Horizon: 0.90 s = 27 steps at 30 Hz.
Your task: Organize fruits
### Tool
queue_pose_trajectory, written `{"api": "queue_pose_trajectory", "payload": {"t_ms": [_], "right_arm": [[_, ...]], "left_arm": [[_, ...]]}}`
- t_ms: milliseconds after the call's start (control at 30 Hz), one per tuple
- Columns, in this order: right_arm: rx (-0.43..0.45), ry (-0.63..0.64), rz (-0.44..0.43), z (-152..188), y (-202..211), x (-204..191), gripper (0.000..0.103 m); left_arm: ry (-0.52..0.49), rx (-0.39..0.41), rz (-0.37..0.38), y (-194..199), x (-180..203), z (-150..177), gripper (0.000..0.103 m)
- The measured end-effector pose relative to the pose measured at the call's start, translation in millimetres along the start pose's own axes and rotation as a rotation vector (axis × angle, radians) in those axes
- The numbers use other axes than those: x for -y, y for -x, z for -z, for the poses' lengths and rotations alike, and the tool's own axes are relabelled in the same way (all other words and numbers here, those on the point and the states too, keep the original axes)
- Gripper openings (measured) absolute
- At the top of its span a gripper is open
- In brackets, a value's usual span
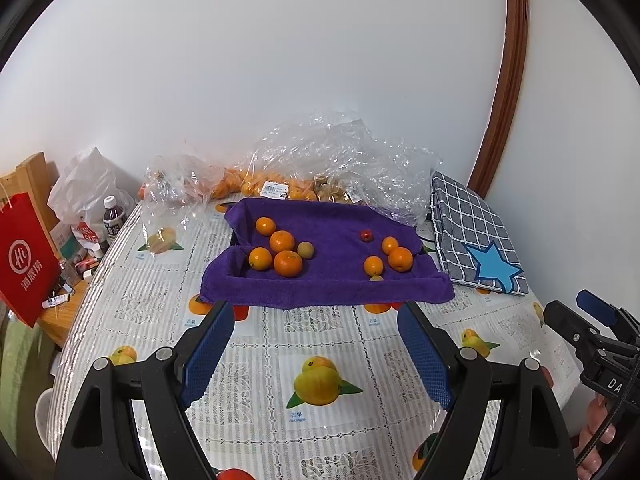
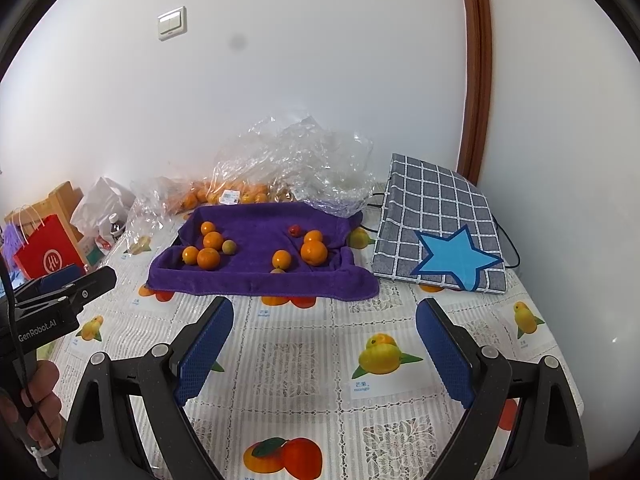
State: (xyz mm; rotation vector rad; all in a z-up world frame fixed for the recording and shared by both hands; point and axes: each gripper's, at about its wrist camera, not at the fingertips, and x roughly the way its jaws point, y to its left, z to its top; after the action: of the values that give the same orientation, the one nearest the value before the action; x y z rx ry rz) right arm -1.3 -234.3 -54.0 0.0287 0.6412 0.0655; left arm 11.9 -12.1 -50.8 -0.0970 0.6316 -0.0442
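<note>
A purple towel-lined tray [image 1: 320, 292] [image 2: 256, 284] sits mid-table with two clusters of fruit. The left cluster holds several oranges [image 1: 282, 241] [image 2: 213, 240] and a pale greenish fruit [image 1: 305, 249] [image 2: 228, 247]. The right cluster holds three oranges [image 1: 400, 259] [image 2: 314, 252] and a small red fruit [image 1: 366, 235] [image 2: 295, 230]. My left gripper [image 1: 318, 320] hovers open in front of the tray's near edge, nothing between its blue pads. My right gripper [image 2: 324, 320] is also open and empty, short of the tray.
Clear plastic bags [image 1: 328, 160] [image 2: 288, 156] with more oranges lie behind the tray against the wall. A grey checked cloth with a blue star [image 1: 476, 236] [image 2: 436, 232] lies right of it. A red paper bag [image 1: 24, 256] and clutter stand at the left.
</note>
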Motion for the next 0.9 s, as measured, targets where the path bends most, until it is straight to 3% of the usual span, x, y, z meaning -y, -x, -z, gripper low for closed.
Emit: {"api": "queue_pose_trajectory", "payload": {"t_ms": [900], "right_arm": [[0.020,0.003,0.012,-2.9,7.0,-2.0,0.092]], "left_arm": [[-0.005,0.003,-0.002,0.3,1.0,-0.1,0.083]]}}
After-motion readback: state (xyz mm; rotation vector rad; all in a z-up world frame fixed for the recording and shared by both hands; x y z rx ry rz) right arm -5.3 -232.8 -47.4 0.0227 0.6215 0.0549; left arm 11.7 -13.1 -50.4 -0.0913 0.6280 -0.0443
